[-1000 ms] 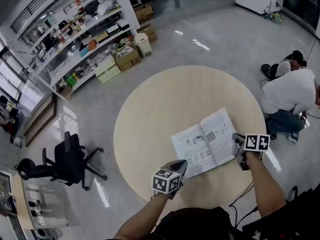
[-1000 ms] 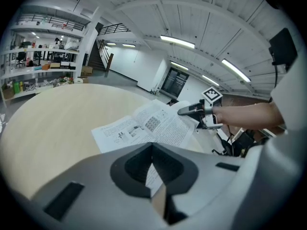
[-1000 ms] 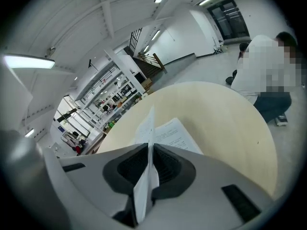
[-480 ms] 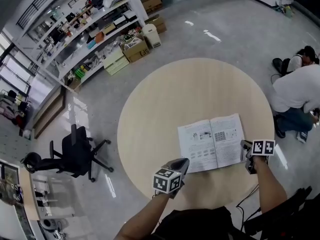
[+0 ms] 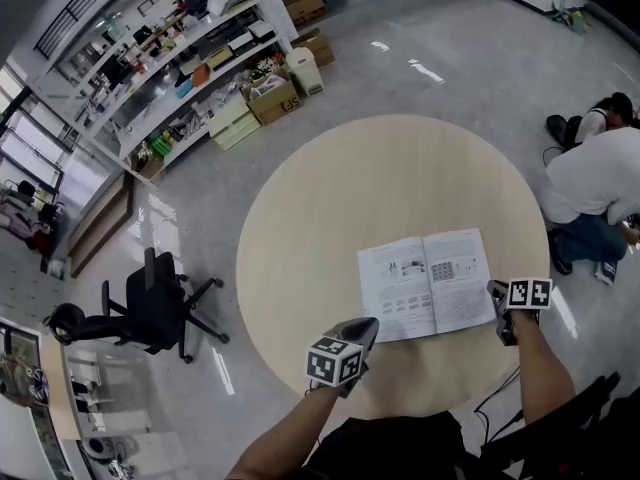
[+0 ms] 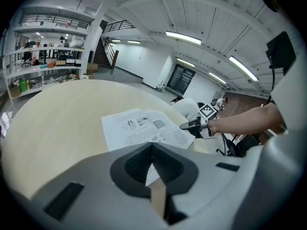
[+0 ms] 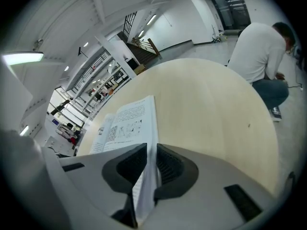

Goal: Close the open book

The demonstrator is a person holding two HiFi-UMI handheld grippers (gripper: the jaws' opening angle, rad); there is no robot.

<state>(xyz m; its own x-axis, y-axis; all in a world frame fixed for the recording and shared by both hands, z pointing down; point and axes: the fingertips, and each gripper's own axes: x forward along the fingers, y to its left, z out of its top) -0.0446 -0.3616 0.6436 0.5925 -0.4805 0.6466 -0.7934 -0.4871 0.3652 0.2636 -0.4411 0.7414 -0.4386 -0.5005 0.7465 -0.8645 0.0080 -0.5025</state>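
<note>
An open book lies flat on the round wooden table, pages up. My right gripper is at the book's right edge. In the right gripper view the edge of the right-hand pages stands between the jaws of the right gripper. The pads sit close on the paper while the jaws ease open a little. My left gripper hovers near the table's front edge, just left of the book's near corner, shut and empty. The left gripper view shows the left gripper, the book and the right gripper beyond it.
A person in a white shirt crouches on the floor right of the table. A black office chair stands to the left. Shelves with boxes line the far left wall.
My right gripper has come lower at the book's right edge, and the right-hand pages now lie flatter. The left gripper has stayed in place.
</note>
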